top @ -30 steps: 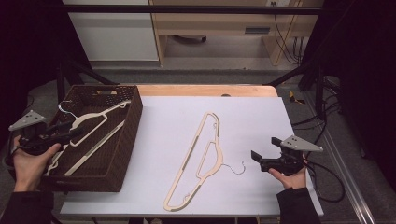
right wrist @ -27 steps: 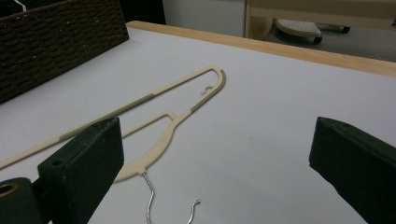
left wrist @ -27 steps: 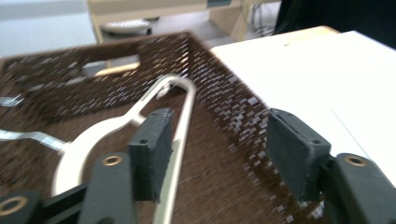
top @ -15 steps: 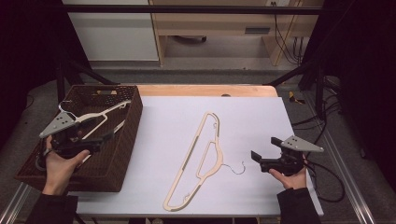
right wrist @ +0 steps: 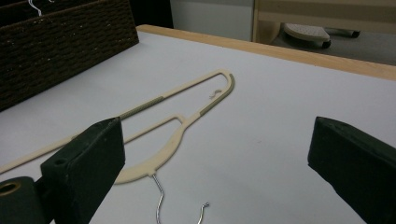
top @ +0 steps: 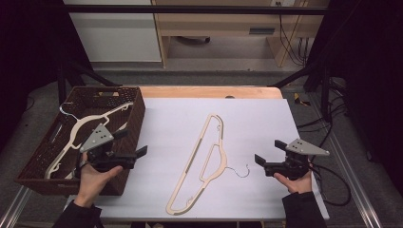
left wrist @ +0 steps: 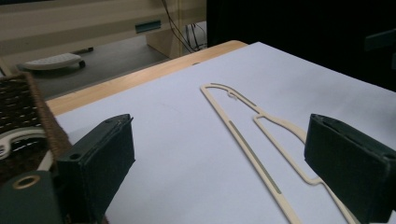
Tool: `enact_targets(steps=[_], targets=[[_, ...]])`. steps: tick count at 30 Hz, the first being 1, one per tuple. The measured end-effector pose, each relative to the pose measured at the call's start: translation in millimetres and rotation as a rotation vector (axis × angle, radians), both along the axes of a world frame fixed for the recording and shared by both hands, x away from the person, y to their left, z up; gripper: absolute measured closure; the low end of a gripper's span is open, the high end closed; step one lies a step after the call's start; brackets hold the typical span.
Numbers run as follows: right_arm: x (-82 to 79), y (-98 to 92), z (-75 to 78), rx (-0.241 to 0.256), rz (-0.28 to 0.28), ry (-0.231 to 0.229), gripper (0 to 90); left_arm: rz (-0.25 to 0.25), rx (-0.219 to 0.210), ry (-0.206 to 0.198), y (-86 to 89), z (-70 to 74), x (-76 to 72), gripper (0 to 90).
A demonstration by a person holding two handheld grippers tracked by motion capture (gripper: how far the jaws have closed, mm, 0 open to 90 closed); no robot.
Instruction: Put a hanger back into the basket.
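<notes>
Right, your left gripper [top: 135, 154] sits lower left of the high view, over the right edge of the wicker basket [top: 43, 164], jaws spread wide w/ nothing between them. In the left gripper view both black jaws stand far apart at the bottom corners, and the cream hanger [left wrist: 261, 140] runs diagonally across the white worktop [left wrist: 177, 140] between them, partly hidden behind the right-hand jaw.

Your right gripper [top: 266, 164] is at lower right of the high view, low over the worktop [top: 266, 118], jaws also wide apart and empty. It's near the hanger's wire hook [top: 240, 170] but apart from it. In the right gripper view the hook [right wrist: 180, 205] is at bottom centre, between the jaws, w/ the hanger body [right wrist: 182, 126] stretching toward upper centre of the frame.

The hanger on the worktop [top: 202, 164] lies flat at approx. centre of the high view, long axis running from upper centre down to lower centre-left.

Inside the basket, at left of the high view, there's a second cream hanger [top: 78, 130] w/ a wire hook toward the upper left corner; prob. resting against the basket floor, but the dark weave makes that hard to tell. The basket's side wall [right wrist: 60, 51] shows at upper left in the right gripper view.
</notes>
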State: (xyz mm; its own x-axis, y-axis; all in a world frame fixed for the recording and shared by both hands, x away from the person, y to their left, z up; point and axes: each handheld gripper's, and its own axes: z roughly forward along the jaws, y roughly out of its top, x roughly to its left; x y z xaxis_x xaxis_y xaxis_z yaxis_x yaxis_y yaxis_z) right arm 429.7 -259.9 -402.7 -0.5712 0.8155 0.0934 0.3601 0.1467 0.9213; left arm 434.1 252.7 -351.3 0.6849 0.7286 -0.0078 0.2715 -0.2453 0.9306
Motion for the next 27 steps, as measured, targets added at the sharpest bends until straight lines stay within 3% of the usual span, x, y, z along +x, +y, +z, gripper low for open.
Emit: enact_targets(steps=[12, 22, 27], targets=[[2.0, 10.4, -4.3, -0.018, 0.024, 0.019, 4.2, -0.039, 0.012, 0.063, -30.5, -25.6, 0.0, 7.8], [5.6, 27.6, -12.7, -0.041, 0.058, 0.062, 9.4, -0.084, 0.071, 0.117, -53.6, -48.5, 0.5, 8.1], [8.9, 38.4, -20.2, -0.068, 0.103, 0.084, 15.1, -0.097, 0.083, 0.130, -60.0, -56.5, 1.0, 8.6]])
